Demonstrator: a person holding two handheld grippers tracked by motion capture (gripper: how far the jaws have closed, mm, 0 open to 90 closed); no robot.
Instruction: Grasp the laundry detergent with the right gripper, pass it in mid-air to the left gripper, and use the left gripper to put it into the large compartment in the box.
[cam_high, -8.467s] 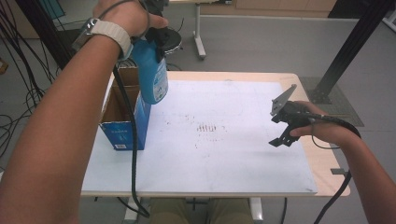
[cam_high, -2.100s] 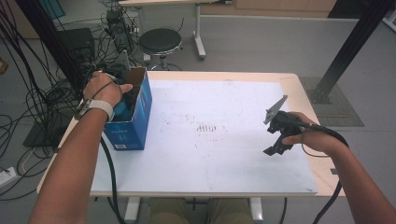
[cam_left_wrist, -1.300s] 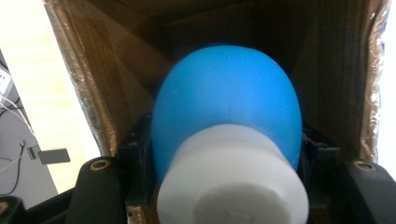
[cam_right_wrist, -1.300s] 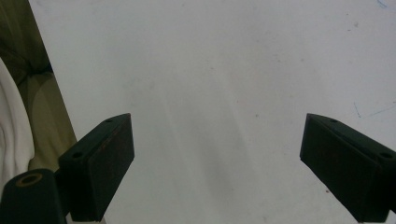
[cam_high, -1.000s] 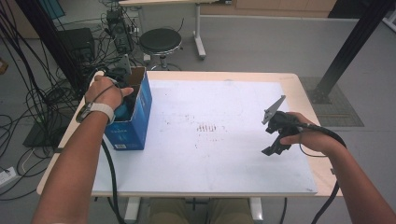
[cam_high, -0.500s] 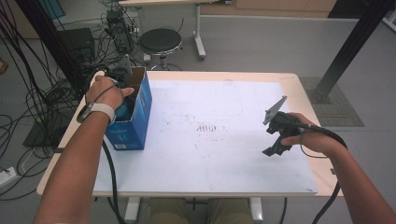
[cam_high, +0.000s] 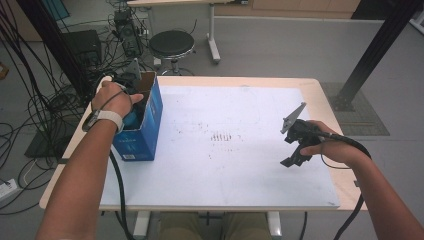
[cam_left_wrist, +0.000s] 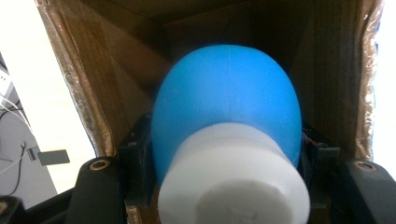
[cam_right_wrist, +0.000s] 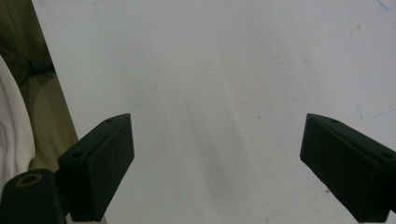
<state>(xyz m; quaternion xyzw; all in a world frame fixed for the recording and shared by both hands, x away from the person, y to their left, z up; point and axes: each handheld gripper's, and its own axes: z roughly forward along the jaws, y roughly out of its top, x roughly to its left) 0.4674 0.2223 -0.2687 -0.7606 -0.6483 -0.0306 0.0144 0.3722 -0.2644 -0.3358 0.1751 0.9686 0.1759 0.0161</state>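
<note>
Blue bottle (cam_left_wrist: 226, 112), cap toward you, sits clamped in your left tongs (cam_left_wrist: 224, 154), long axis pointing down into the cardboard box (cam_high: 150, 117). Your right tongs (cam_right_wrist: 217, 158) rest apart and empty over the table (cam_high: 240, 165), well away.

Box (cam_high: 142, 131) standing open-topped at left edge of surface (cam_high: 235, 200), on left margin of sheet (cam_high: 240, 165) covering most of it. Bottle (cam_left_wrist: 226, 112) down inside box, cap end toward left gripper (cam_high: 131, 95), clamped between its jaws. Right gripper (cam_high: 296, 150) over right part of sheet, well apart from box, jaws apart, nothing between. Stool (cam_high: 171, 45) on floor behind surface, cables (cam_high: 30, 105) at left.
</note>
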